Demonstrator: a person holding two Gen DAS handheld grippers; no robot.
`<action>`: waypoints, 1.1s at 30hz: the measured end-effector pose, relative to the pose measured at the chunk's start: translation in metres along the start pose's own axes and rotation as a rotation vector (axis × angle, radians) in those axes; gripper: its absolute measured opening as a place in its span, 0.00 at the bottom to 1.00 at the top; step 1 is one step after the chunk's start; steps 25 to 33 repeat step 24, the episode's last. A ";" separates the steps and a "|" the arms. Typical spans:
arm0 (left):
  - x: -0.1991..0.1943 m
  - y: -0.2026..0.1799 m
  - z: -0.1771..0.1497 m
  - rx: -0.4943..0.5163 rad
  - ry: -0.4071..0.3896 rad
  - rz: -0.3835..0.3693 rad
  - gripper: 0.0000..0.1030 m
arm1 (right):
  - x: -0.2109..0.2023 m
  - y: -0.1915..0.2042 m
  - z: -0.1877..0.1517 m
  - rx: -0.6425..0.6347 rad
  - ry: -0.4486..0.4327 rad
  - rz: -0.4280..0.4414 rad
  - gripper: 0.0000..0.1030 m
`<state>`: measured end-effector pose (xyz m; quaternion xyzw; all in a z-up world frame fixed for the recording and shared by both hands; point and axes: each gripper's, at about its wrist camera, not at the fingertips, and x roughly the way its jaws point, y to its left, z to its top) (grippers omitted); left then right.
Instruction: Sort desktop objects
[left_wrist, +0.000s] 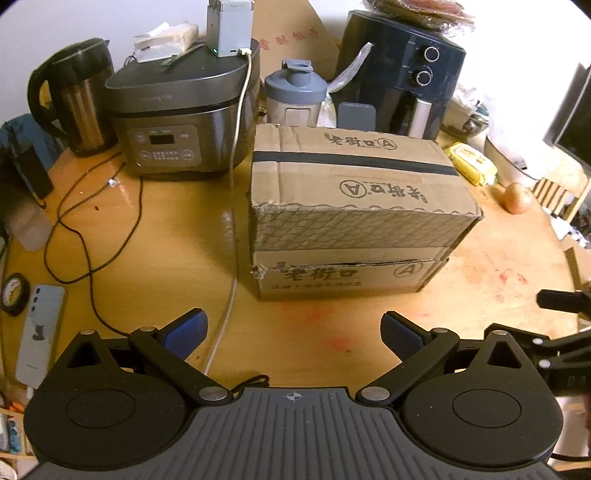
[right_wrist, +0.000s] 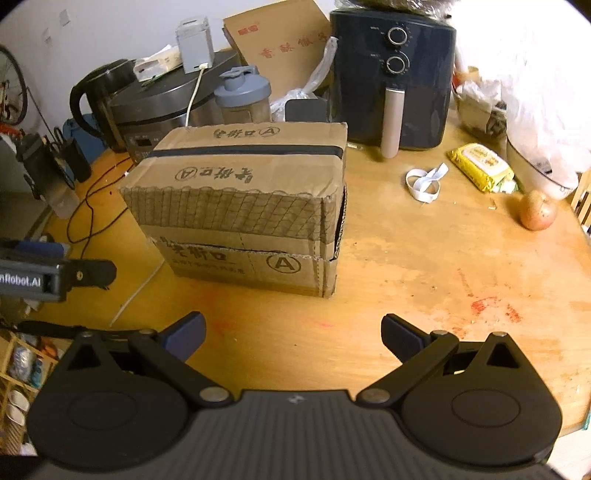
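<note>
Left gripper (left_wrist: 294, 328), right gripper (right_wrist: 293, 330) — both tongs wide, empty, hovering short of the cardboard box (left_wrist: 351, 206), mid-table beside the rice cooker (left_wrist: 181, 122). Risk: white cable (left_wrist: 236, 147) alongside the box — likely snagged if the box shifts

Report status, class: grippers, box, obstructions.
Left gripper and right gripper: jaws open, empty. Box taped shut on table, untouched. White cable runs beside box.
</note>
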<state>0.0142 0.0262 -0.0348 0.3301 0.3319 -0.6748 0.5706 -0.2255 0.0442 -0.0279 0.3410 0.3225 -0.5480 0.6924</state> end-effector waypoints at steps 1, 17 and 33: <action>0.000 -0.001 -0.001 0.005 -0.001 0.007 1.00 | 0.000 0.001 -0.002 0.000 0.001 -0.002 1.00; 0.007 -0.010 -0.010 0.006 0.032 0.008 1.00 | 0.004 -0.004 -0.007 0.002 0.030 0.010 1.00; 0.008 -0.006 -0.010 -0.013 0.027 0.004 1.00 | 0.007 -0.004 -0.005 0.002 0.037 0.014 1.00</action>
